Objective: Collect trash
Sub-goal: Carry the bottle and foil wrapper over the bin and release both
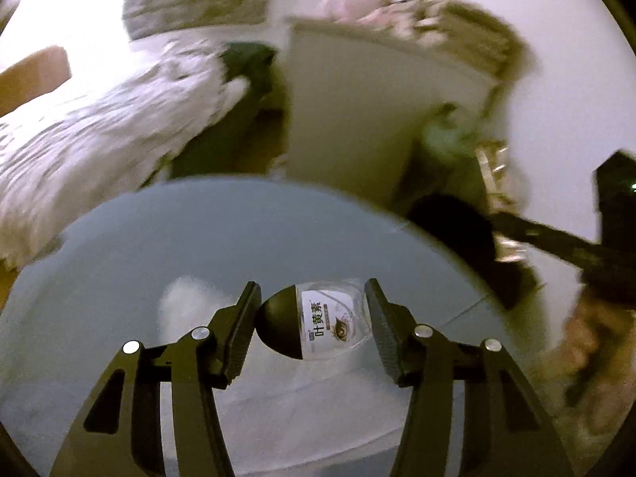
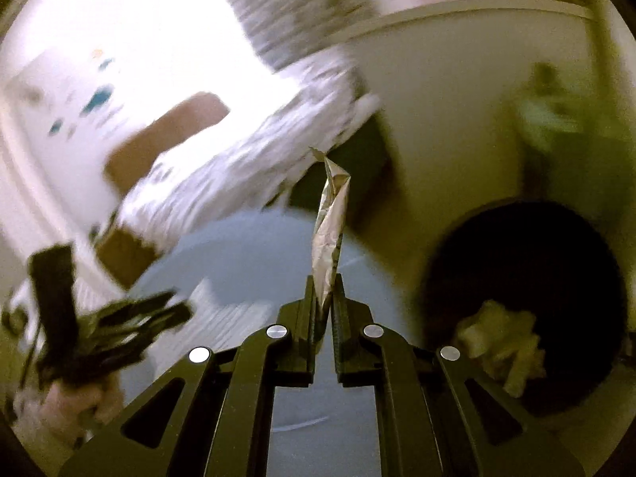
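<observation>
In the left wrist view, the left gripper is holding a small clear bottle crosswise between its fingers, dark cap against one pad and clear base against the other. Gripping it end to end like this probably keeps the rounded body from rolling out. Below the fingers the round glass table is spreading out, and a white shape is showing through or on it just beside the left-hand finger; blur is hiding what it is. Off to the right of the tool, the other gripper is appearing as a dark bar, beside a black opening.

In the right wrist view, the right gripper is pinching a crumpled foil wrapper with its jaws pressed together on the lower end, so the rest is sticking straight out ahead. To the right and slightly ahead, a black bin is gaping, with pale crumpled trash already inside; only this view is showing the contents. The left gripper is blurring past at the far left.
</observation>
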Demonstrator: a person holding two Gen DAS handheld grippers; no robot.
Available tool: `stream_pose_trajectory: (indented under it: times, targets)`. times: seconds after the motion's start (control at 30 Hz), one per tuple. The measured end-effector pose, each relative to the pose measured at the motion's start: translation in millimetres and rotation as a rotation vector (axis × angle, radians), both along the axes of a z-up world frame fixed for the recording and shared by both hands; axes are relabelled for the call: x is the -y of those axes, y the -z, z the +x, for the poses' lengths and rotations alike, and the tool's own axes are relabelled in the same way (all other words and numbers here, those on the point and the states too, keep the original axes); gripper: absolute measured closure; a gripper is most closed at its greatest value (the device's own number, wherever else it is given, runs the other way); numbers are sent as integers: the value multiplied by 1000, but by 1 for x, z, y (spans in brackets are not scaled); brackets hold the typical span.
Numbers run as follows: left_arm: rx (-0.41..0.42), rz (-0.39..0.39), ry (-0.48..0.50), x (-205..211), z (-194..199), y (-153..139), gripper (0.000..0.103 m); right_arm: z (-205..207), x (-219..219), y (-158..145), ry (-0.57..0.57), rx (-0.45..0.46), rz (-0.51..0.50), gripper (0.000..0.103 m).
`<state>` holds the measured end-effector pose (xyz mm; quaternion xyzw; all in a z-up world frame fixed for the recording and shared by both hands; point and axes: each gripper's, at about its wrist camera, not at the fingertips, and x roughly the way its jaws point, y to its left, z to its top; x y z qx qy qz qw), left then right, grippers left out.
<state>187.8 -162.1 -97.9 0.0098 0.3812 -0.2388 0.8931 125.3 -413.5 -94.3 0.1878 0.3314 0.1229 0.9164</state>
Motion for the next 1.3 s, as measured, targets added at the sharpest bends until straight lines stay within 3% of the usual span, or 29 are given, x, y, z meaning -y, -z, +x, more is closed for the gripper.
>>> stream_pose_trajectory:
  times: [0.13,0.23,0.5,0.87,1.3]
  targets:
    - [12,-79,123,71,11,-23,50,-2,76,1,192,22,42,95]
    - [26,-90,200,123,19,-27,50,-3,123,12,295,12,57,95]
    - [-34,-74,275,208,47,-3,50,10,160,48,352,-32,90,95]
    - [-65,-47,300,226,54,17,50,12,167,57,357,-50,77,95]
    - [-75,-46,317,240,56,19,48,10,165,61,357,-66,76,94]
